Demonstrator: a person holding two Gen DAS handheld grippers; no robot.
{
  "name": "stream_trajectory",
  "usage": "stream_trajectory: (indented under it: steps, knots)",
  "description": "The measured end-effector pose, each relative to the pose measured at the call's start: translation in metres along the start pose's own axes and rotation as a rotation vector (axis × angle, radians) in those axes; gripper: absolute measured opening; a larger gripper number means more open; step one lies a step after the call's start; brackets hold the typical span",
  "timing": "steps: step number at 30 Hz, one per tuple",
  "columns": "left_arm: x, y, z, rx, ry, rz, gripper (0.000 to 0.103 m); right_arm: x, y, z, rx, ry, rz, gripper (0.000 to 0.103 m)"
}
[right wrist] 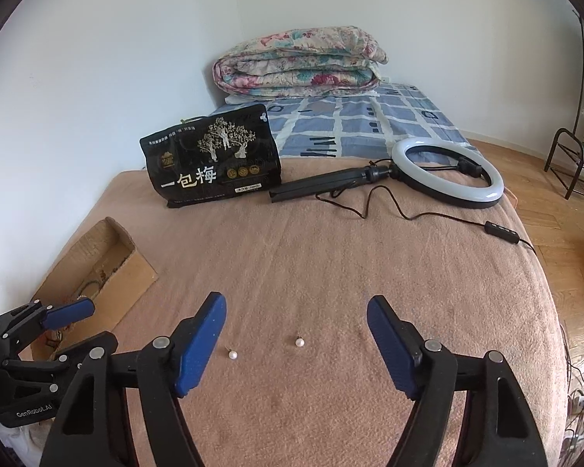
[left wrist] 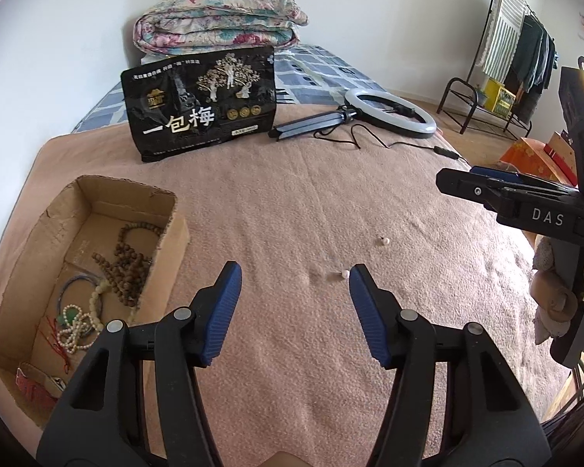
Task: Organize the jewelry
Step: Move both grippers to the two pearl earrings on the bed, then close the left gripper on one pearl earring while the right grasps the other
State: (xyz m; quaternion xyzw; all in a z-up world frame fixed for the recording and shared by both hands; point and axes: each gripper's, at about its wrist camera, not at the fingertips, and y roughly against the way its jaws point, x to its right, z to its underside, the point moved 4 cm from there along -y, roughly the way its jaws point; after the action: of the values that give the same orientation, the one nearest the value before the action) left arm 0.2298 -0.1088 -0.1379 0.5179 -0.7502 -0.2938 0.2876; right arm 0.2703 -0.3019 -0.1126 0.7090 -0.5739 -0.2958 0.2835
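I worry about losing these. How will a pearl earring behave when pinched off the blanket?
The earring is tiny and round, so it may squirt from the wide blue fingers. The soft blanket probably stops rolling but lets it sink.

The left gripper point(left wrist: 295, 278) has shiny black plastic arms, ridged blue pads and round silver pins. The right gripper point(right wrist: 296, 313) looks the same, with white letters "DAS".

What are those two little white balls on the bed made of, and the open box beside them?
The two earrings look like pearl or imitation pearl: round, glossy white, each on a small metal-looking post. The box is plain corrugated cardboard: matt brown, with torn edges.
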Motion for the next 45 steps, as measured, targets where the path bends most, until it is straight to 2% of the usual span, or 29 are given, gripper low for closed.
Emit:
stream_trajectory:
  steps: [7,10,13,16,29,36,40,45]
  knots:
    - [0.013,-0.031,0.009,-0.051,0.01,0.037,0.059,0.006,-0.028,0.017,-0.06,0.049,0.005,0.071]
    - [0.019,-0.046,0.015,-0.084,0.004,0.047,0.052,0.01,-0.039,0.023,-0.081,0.056,0.006,0.068]
    - [0.025,-0.059,0.021,-0.102,-0.013,0.054,0.051,0.015,-0.049,0.026,-0.1,0.047,-0.004,0.06]
    - [0.032,-0.07,0.023,-0.117,-0.028,0.063,0.042,0.019,-0.058,0.028,-0.118,0.033,-0.013,0.058]
    - [0.042,-0.107,0.021,-0.141,-0.044,0.066,0.038,0.025,-0.091,0.036,-0.161,0.012,-0.044,0.049]
    - [0.039,-0.116,0.021,-0.141,-0.046,0.065,0.035,0.019,-0.098,0.037,-0.162,0.022,-0.059,0.048]
    - [0.039,-0.118,0.022,-0.138,-0.053,0.071,0.034,0.015,-0.103,0.042,-0.174,0.048,-0.05,0.043]
    - [0.039,-0.12,0.021,-0.132,-0.068,0.066,0.026,0.01,-0.106,0.048,-0.18,0.096,-0.025,0.041]
